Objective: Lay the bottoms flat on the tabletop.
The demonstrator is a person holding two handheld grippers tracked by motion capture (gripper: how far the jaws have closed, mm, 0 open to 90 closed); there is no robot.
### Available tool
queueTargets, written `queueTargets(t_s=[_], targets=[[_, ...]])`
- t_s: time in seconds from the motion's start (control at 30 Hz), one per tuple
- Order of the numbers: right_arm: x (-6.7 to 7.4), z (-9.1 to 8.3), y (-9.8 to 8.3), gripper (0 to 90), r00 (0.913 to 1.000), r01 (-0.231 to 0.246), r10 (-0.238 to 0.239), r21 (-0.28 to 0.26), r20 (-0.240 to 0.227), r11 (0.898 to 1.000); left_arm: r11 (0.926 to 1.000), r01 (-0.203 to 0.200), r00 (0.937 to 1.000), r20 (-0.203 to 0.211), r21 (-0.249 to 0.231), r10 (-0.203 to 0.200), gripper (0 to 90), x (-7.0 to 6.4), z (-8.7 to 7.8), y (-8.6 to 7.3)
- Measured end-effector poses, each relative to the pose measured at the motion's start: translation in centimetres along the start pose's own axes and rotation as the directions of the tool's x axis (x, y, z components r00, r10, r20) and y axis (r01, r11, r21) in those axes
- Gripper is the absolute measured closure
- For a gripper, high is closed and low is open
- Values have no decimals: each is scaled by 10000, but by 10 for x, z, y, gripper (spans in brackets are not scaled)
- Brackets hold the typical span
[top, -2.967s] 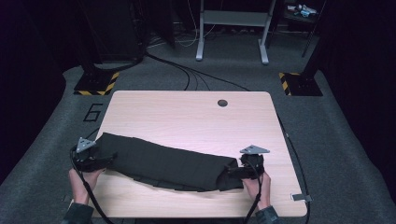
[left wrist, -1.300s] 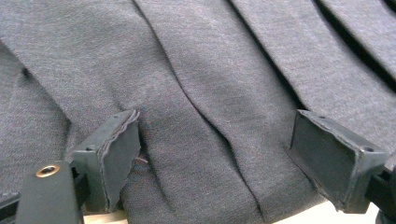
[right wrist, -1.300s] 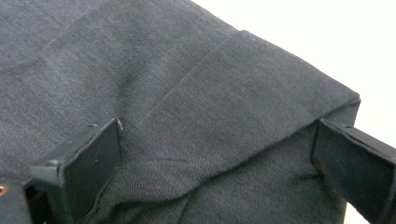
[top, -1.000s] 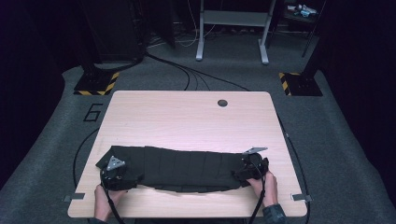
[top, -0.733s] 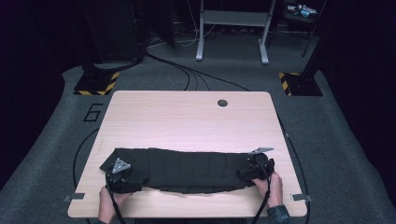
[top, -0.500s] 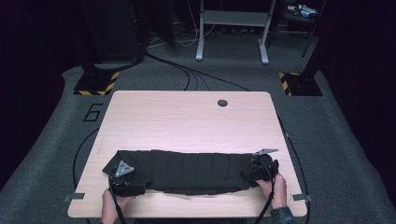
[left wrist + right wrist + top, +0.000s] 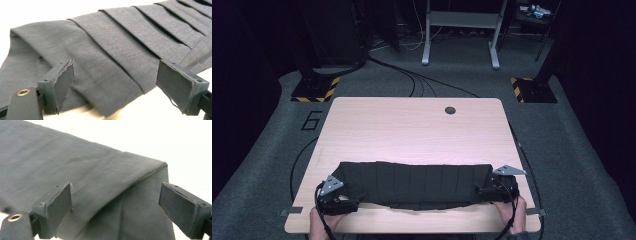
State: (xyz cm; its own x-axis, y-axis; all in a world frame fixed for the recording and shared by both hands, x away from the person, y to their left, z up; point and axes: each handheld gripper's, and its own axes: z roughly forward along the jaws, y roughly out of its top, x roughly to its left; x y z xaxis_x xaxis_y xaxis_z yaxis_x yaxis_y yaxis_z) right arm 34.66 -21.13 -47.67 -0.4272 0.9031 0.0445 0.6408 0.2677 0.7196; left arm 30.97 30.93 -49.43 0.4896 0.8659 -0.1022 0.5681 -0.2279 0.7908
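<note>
A dark grey cloth [image 7: 417, 182] lies folded in long pleats as a band across the near part of the wooden table [image 7: 412, 130]. My left gripper [image 7: 347, 204] is at the band's left end, my right gripper [image 7: 484, 191] at its right end. In the left gripper view the pleated cloth [image 7: 112, 50] runs between and beyond the jaws of the left gripper [image 7: 120, 85], which stand wide apart. In the right gripper view the folded corner of the cloth [image 7: 75, 170] sits between the jaws of the right gripper [image 7: 117, 207]. They have just been closing a little, and the pads do not press on the cloth.
A round cable hole [image 7: 450, 110] sits near the table's far edge. Black cables [image 7: 422, 85] run over the grey floor behind the table. Two black stands with striped feet [image 7: 314, 92] flank it, and a metal frame [image 7: 459, 30] stands farther back.
The cloth has been drawn toward the near edge and stretched into a straighter, longer band. My right hand has moved to the right; my left hand has come slightly nearer.
</note>
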Motion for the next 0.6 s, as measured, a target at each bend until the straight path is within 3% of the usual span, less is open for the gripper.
queueTargets(t_s=[0.1,0.23,0.43,0.6], targets=[[11,-14,-5,134,10000,81,-82,-232,-52,9997,9999,84,9999,-96,-70,-84,148,-1,-11,-6],[25,-21,-17,186,9994,32,-39,-197,-330,9998,9999,150,9998,-113,29,-150,155,-3,-14,-15],[36,-15,-31,291,9985,-49,47,-31,-538,10000,9988,371,9993,-101,323,-368,193,0,-11,-26],[36,-6,-36,364,9980,-104,113,143,-626,9998,9982,152,9998,-113,586,-146,252,-3,-7,-28]])
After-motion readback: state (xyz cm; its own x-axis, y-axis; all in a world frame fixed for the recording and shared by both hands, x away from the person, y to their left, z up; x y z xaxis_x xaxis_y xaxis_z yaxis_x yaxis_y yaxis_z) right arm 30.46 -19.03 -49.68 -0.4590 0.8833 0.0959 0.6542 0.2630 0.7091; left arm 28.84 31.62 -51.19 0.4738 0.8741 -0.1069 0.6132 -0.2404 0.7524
